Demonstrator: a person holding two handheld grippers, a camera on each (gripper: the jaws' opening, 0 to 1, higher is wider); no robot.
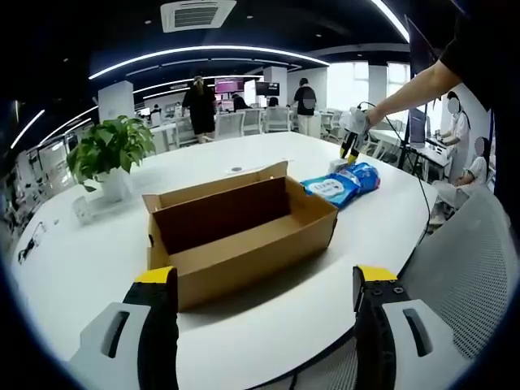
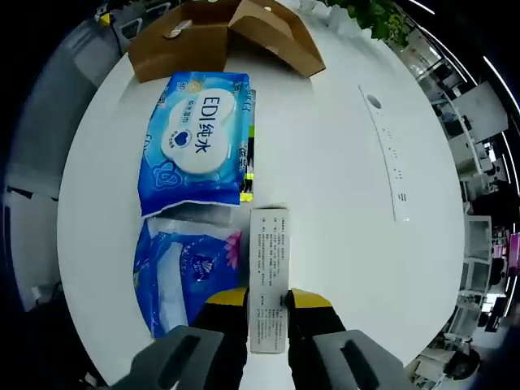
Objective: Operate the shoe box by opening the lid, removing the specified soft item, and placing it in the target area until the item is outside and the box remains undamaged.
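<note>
- We are holding the left tool (image 1: 265, 302) wide open, empty, facing the opened shoe box (image 1: 240, 230).
- We are clamping the right tool (image 2: 268, 304) on a small carton (image 2: 269, 279) beside the wipes packs (image 2: 198, 143); slipping grip risks dropping it off the bench (image 2: 341, 162).

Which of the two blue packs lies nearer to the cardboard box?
The wet wipes pack printed "EDI", with the white oval label, lies nearer the cardboard box. The other blue pack lies beside the right gripper.

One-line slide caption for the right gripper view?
Right gripper shut on a small white box beside two blue wipe packs on the white table.
</note>
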